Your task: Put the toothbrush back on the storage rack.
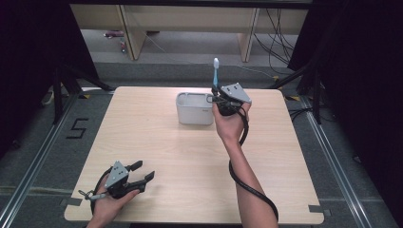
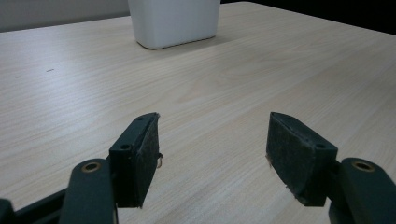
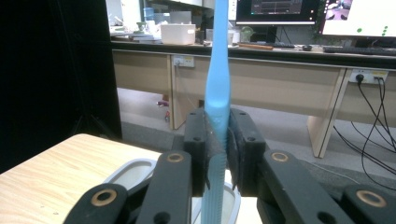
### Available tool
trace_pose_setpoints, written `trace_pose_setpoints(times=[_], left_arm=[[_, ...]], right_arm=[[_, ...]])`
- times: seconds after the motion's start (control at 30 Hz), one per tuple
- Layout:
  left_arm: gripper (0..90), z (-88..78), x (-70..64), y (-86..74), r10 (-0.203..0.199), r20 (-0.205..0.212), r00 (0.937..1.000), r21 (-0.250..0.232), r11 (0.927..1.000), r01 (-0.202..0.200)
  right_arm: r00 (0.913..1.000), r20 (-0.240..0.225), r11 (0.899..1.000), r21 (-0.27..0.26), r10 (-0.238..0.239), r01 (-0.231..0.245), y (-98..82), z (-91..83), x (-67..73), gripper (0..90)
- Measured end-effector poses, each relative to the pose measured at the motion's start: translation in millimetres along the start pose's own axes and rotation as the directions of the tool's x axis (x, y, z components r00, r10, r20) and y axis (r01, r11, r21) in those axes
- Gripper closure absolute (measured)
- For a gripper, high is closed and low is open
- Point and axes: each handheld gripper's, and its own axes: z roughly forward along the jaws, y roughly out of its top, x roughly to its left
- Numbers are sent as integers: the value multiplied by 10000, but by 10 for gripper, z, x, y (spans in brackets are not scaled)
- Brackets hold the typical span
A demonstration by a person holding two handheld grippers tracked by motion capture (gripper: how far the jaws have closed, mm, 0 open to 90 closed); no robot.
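Above the far rim of the white tub (image 1: 195, 108), toward twelve o'clock on the table (image 1: 190, 156), the right gripper (image 1: 219, 100) holds a light blue toothbrush (image 1: 215, 73) upright, bristle head on top, its jaws clamped on the handle with the lower end pointing down over the tub. At seven o'clock, near the table's front edge, the left gripper (image 1: 142, 175) rests with its jaws apart, nothing between them.

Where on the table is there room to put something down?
Most of the table is bare: the wide middle between the white tub and the left gripper, the whole left side, and the near right corner. It is crowded only at the far edge, where the right gripper holds a blue toothbrush upright beside the tub.
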Motion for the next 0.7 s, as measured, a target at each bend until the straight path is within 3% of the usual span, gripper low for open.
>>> trace_pose_setpoints(times=[0.7], left_arm=[[342,-2,4,-1,-4,-2,10000,0,10000,4]], right_arm=[[9999,117,10000,85,22,-23,8,174,-28,792]])
